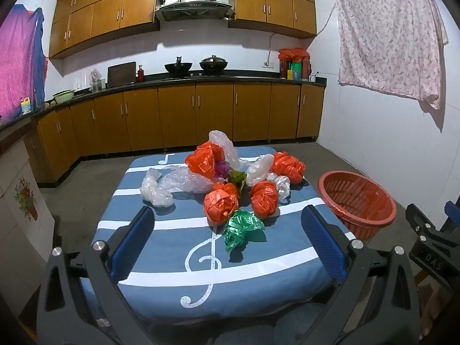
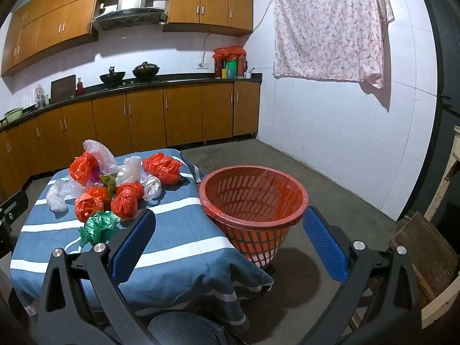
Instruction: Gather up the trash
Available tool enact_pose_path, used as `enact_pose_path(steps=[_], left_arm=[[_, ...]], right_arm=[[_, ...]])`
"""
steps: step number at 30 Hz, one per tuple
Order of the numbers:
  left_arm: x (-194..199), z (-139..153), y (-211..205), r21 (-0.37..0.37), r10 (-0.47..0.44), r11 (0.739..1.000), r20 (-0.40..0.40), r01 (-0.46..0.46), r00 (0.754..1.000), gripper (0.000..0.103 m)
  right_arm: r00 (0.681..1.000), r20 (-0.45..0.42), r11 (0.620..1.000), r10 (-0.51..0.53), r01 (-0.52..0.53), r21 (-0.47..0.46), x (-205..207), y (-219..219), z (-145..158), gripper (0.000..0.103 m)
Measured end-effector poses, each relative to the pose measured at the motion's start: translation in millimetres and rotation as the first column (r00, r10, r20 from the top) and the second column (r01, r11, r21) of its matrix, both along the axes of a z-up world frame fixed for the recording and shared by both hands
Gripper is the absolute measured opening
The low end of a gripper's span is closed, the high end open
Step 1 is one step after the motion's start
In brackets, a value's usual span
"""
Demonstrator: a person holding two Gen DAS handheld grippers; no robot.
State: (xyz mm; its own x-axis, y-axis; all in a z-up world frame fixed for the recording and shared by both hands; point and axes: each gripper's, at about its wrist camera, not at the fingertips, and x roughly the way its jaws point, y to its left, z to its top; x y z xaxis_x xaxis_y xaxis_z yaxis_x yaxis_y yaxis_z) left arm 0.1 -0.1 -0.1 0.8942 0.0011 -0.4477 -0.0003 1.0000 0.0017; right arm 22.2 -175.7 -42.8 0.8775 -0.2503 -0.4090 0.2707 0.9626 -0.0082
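While both tools hang wide and empty, left tool (image 1: 227, 224) and right tool (image 2: 228, 230), nothing looks collected yet: crumpled bags (image 1: 221, 205) heap left of the red basket (image 2: 253, 198); next, grab the green bag (image 1: 241, 228).

Home kitchen, wooden cabinets (image 1: 178, 115), range hood (image 1: 194, 3), woks (image 1: 178, 67)

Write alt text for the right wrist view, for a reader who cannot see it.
The open right gripper points at an empty red basket beside a blue striped table holding crumpled plastic bags; kitchen cabinets stand behind.
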Motion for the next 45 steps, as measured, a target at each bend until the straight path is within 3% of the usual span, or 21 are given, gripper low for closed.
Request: enact_pose_path(steps=[45], left_arm=[[0.0, 0.0, 0.1, -0.003, 0.0, 1.0, -0.001, 0.0, 1.0, 0.099]], right_arm=[[1.0, 0.003, 1.0, -0.001, 0.001, -0.001, -0.4, -1.1, 4.2, 0.101]])
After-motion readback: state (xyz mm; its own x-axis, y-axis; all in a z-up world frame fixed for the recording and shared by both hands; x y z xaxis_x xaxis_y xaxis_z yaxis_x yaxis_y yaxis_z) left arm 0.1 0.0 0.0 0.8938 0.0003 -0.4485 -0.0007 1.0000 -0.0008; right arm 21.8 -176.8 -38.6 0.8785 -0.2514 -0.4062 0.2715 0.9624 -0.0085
